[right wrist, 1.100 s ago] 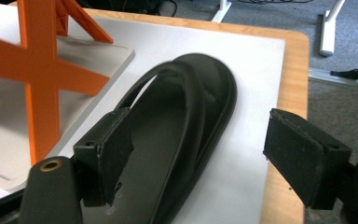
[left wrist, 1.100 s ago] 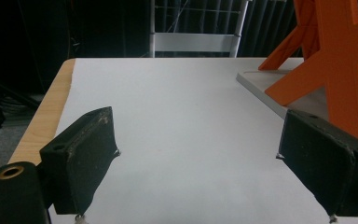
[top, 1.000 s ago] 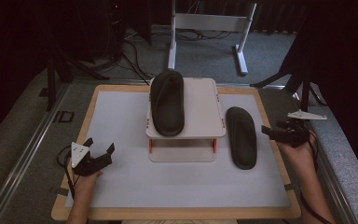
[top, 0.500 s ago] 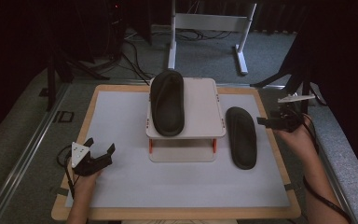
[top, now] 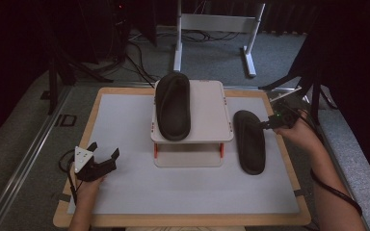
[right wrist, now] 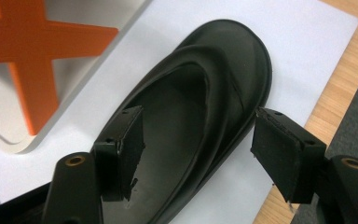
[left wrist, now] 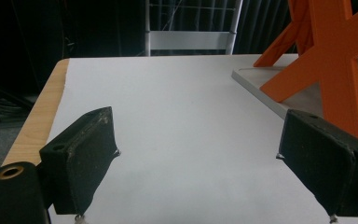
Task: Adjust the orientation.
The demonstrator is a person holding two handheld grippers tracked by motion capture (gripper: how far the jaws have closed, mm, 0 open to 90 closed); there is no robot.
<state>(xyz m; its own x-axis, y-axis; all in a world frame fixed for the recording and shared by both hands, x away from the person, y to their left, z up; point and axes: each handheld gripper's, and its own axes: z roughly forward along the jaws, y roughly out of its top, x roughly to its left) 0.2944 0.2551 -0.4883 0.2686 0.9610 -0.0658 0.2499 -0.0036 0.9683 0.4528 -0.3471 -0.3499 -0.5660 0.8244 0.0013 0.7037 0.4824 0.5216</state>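
a: where's the right gripper point(top: 265, 124) now?

b: at the right side of the white stand point(top: 207, 108), over the black slipper point(top: 249, 142) that lies on the white sheet point(top: 125, 130) just right of that stand. from its own camera, one jaw hangs over the slipper's point(right wrist: 200, 116) footbed and the other stands outside its edge, so that side of the slipper sits between them.

a: gripping it?

b: no — the jaws have just been closing, yet there's a gap on both sides and the pads press on nothing.

a: and the other slipper point(top: 173, 106)?

b: on top of the stand, on its left half, lying lengthwise.

a: the left gripper point(top: 103, 161)?

b: down at the front left of the stand, well apart from it, low over the sheet. its jaws are spread wide with bare sheet point(left wrist: 182, 116) between them; its camera catches the stand's orange cross-brace point(left wrist: 326, 60) at the right.

a: what's under the sheet?

b: a wooden board point(top: 279, 219) — its rim frames the sheet on all sides of the stand.
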